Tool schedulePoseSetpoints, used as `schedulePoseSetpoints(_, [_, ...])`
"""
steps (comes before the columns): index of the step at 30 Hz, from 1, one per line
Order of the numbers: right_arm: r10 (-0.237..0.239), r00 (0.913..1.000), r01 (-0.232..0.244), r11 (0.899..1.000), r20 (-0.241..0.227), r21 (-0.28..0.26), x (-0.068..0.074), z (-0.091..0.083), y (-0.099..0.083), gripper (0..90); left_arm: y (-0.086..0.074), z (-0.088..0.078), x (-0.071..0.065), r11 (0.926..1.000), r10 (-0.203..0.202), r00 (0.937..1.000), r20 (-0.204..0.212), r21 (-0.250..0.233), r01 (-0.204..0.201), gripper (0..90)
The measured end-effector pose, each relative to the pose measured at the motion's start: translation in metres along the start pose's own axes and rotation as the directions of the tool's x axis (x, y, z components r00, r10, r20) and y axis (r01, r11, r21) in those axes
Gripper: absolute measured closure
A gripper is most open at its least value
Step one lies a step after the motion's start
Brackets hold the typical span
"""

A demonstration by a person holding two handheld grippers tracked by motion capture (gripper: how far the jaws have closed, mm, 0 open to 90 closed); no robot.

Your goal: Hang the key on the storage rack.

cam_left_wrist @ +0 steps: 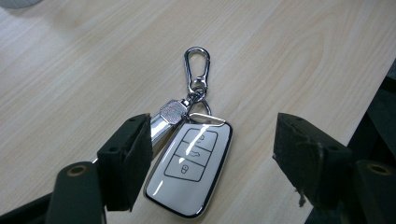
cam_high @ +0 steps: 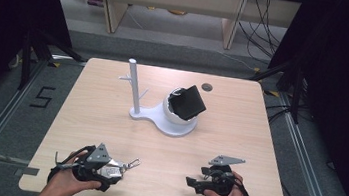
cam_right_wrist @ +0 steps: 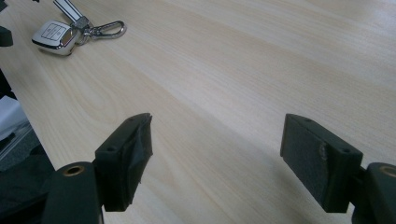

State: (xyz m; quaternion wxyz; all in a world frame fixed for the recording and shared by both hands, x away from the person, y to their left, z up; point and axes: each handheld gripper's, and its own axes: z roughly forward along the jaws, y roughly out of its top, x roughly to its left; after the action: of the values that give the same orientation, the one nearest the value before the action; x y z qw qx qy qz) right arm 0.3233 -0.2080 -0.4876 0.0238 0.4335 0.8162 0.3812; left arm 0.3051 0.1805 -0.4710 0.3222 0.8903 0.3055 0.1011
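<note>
Between left gripper jaws, car key

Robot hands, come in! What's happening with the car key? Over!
Left gripper open, jaws either side of the car key fob, not clamped. Right gripper open, empty, over bare table. Fob flat on table, clip pointing away. Nothing in the way.

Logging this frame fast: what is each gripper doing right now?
Left gripper: open, jaws on either side of the car key lying on the table, not clamped.
Right gripper: open, holding nothing.
</note>
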Motion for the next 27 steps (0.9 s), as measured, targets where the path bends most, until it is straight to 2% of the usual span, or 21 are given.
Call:
schedulePoseSetpoints(4, [0.013,0.9999,-0.013,1.000,0.001,0.010,0.002,0.000,0.000,25.8,0.007,0.004,0.002,0.9995,0.018,0.9998,0.006,0.026,-0.018,30.5])
schedulePoseSetpoints(5, [-0.013,0.9999,0.013,1.000,-0.002,0.004,0.000,0.001,0.000,25.9,0.011,0.007,0.003,0.9984,0.037,0.9993,0.008,0.042,-0.037,31.2])
schedulePoseSetpoints(6, [-0.021,0.9998,0.021,1.000,0.000,0.001,0.000,0.001,0.000,25.9,0.014,0.010,0.003,0.9983,0.036,0.9993,0.005,0.046,-0.037,31.8])
schedulePoseSetpoints(8, [-0.005,1.0000,0.005,1.000,0.000,0.004,0.001,0.000,0.000,26.1,0.021,0.016,0.003,0.9961,0.052,0.9986,0.001,0.071,-0.052,32.5])
schedulePoseSetpoints(9, [-0.005,1.0000,0.005,1.000,0.002,0.004,0.000,0.000,0.001,26.1,0.025,0.018,0.003,0.9938,0.061,0.9981,0.000,0.093,-0.061,33.0])
schedulePoseSetpoints(10, [-0.007,1.0000,0.007,1.000,0.001,0.003,0.000,0.000,0.001,26.1,0.029,0.020,0.004,0.9900,0.098,0.9952,0.000,0.103,-0.097,33.9])
schedulePoseSetpoints(11, [-0.014,0.9999,0.014,1.000,-0.004,0.001,0.000,0.000,0.000,26.1,0.032,0.023,0.004,0.9873,0.107,0.9942,-0.004,0.118,-0.106,35.4])
schedulePoseSetpoints(12, [0.002,1.0000,-0.002,1.000,-0.005,0.007,0.002,0.000,0.000,26.2,0.035,0.026,0.003,0.9845,0.112,0.9937,-0.003,0.136,-0.111,36.2])
schedulePoseSetpoints(13, [-0.011,0.9999,0.011,1.000,-0.005,0.004,0.001,0.000,0.000,26.2,0.038,0.029,0.002,0.9832,0.118,0.9930,-0.001,0.141,-0.117,36.9])
schedulePoseSetpoints(15, [-0.011,0.9999,0.011,1.000,-0.007,0.006,0.001,0.001,0.000,26.3,0.045,0.034,0.003,0.9714,0.140,0.9900,0.021,0.191,-0.141,39.7])
schedulePoseSetpoints(16, [-0.003,0.9998,0.003,1.000,-0.021,0.002,0.002,0.002,0.000,26.4,0.045,0.034,0.003,0.9714,0.140,0.9900,0.021,0.191,-0.141,41.2])
schedulePoseSetpoints(17, [-0.019,0.9994,0.019,1.000,-0.027,0.007,0.000,0.002,0.000,26.4,0.051,0.039,0.003,0.9561,0.157,0.9868,0.041,0.244,-0.162,42.4])
schedulePoseSetpoints(18, [-0.010,0.9997,0.010,1.000,-0.021,0.003,0.001,0.002,0.000,26.4,0.051,0.039,0.003,0.9561,0.157,0.9868,0.041,0.244,-0.162,43.9])
schedulePoseSetpoints(19, [-0.012,0.9996,0.012,1.000,-0.024,0.003,0.001,0.002,0.000,26.8,0.056,0.044,0.003,0.9449,0.168,0.9846,0.047,0.277,-0.175,46.2])
schedulePoseSetpoints(20, [-0.015,0.9997,0.015,1.000,-0.018,0.007,0.001,0.002,0.000,27.1,0.057,0.048,0.003,0.9469,0.151,0.9876,0.043,0.281,-0.157,46.6])
schedulePoseSetpoints(21, [-0.004,1.0000,0.004,1.000,-0.007,0.012,0.002,0.001,0.000,27.1,0.059,0.051,0.004,0.9434,0.168,0.9850,0.041,0.283,-0.172,47.8])
schedulePoseSetpoints(22, [-0.024,0.9997,0.024,1.000,-0.007,0.007,0.001,0.002,0.000,27.2,0.060,0.053,0.005,0.9380,0.174,0.9838,0.042,0.297,-0.179,50.2])
schedulePoseSetpoints(23, [-0.023,0.9997,0.023,1.000,-0.007,0.008,0.001,0.002,0.000,27.2,0.061,0.055,0.005,0.9336,0.174,0.9838,0.045,0.311,-0.179,51.1])
schedulePoseSetpoints(24, [-0.025,0.9996,0.026,1.000,-0.009,0.007,0.001,0.002,0.000,27.2,0.061,0.057,0.004,0.9302,0.157,0.9865,0.045,0.329,-0.163,51.8])
schedulePoseSetpoints(25, [-0.025,0.9996,0.025,1.000,-0.009,0.008,0.001,0.002,0.000,27.2,0.062,0.058,0.005,0.9226,0.167,0.9848,0.049,0.345,-0.173,53.2])
schedulePoseSetpoints(27, [-0.022,0.9997,0.022,1.000,-0.004,0.013,0.000,0.002,-0.001,27.4,0.063,0.062,0.007,0.9219,0.170,0.9845,0.042,0.346,-0.174,55.0])
